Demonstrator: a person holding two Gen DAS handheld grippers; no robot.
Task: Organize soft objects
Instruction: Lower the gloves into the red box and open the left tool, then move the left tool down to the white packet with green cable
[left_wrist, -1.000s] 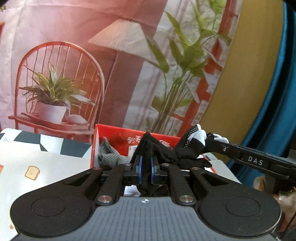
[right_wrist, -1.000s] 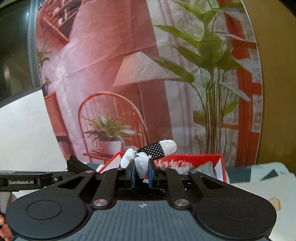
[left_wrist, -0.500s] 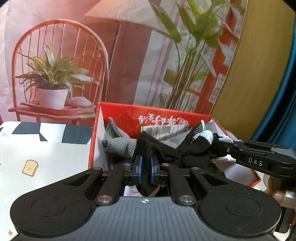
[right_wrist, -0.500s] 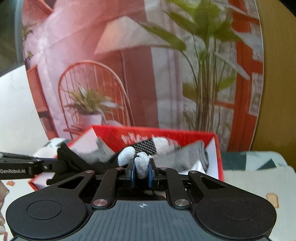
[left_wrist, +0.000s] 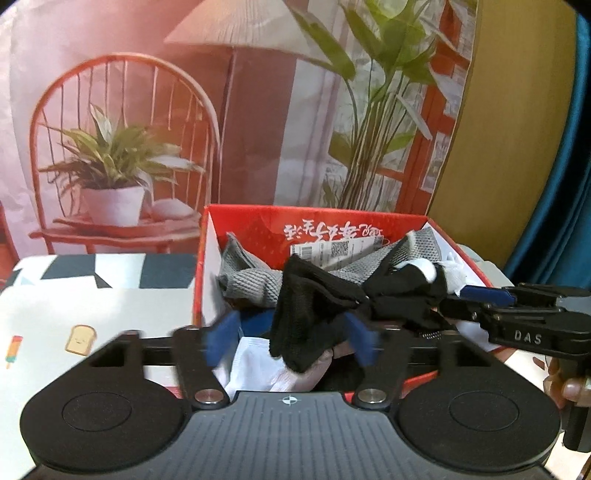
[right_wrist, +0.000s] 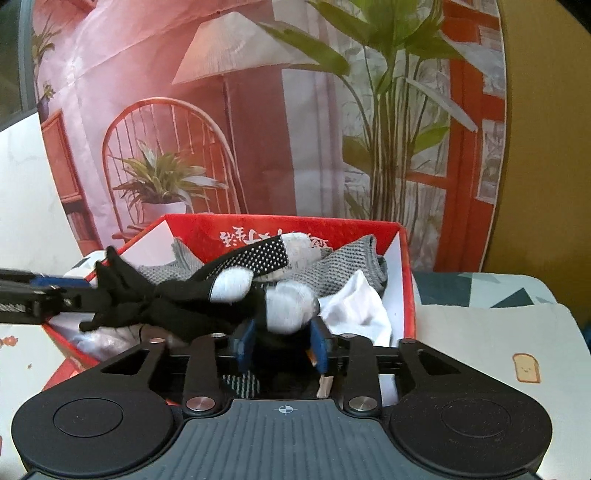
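Opening tongs (left_wrist: 291, 332), one black sock (left_wrist: 314, 317)

Table (left_wrist: 92, 306) covered with a pale cloth printed with toast, popsicle and dark geometric shapes. Open red box (left_wrist: 369, 225) sits directly on it, near the back edge. Cloth shows on both sides of the box.

Warm, reddish daylight is washing both fisheye views, glaring softly across the printed backdrop (left_wrist: 147, 110). Edges are bending and darkening at the corners. Motion blur is smearing the left hand-held gripper (left_wrist: 291, 332) fingers (left_wrist: 221, 332).
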